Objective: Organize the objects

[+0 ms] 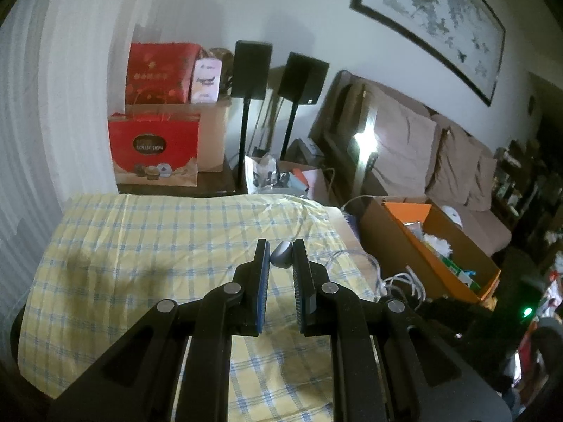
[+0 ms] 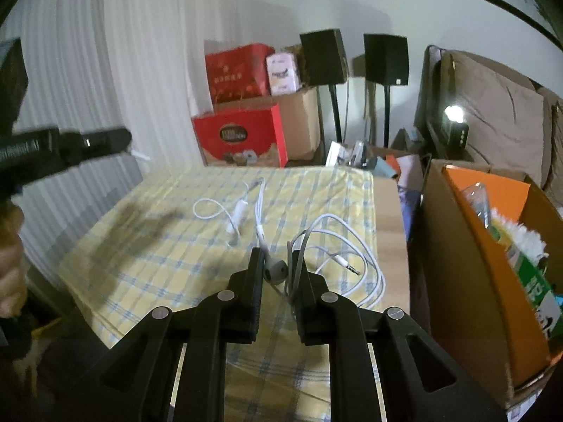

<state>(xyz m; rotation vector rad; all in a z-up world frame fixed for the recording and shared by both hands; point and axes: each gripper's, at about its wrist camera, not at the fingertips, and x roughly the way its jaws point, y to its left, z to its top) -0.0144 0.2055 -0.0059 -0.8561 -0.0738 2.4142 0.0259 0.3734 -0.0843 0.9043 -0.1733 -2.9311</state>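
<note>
White wired earphones (image 2: 260,211) lie loosely across the checked cloth (image 2: 169,253) on the desk, cable looped toward the right edge, the jack plug (image 2: 348,263) resting inside the loop. One earbud (image 2: 276,270) is raised off the cloth, pinched between the fingers of the right claw (image 2: 278,270), with grey cable trailing down beside the right finger. The left claw (image 1: 281,256) is drawn nearly together on a small grey rounded object (image 1: 282,254), apparently the other earbud, held above the cloth.

At the left of the right wrist view, a hand (image 2: 8,267) grips the left tool's black body.

Off the desk's right edge stands an open cardboard box (image 2: 468,246) with an orange liner, filled with packets and a white fluffy item. Behind the desk are red gift boxes (image 2: 242,137) stacked with a brown carton, and two black speakers (image 2: 322,56) on stands. Clutter sits between the speakers and a brown sofa (image 1: 440,154) with cushions. A small bright lamp (image 2: 454,114) glares near the sofa arm. A white curtain (image 2: 70,70) hangs left; a framed picture (image 1: 432,17) is on the wall.
</note>
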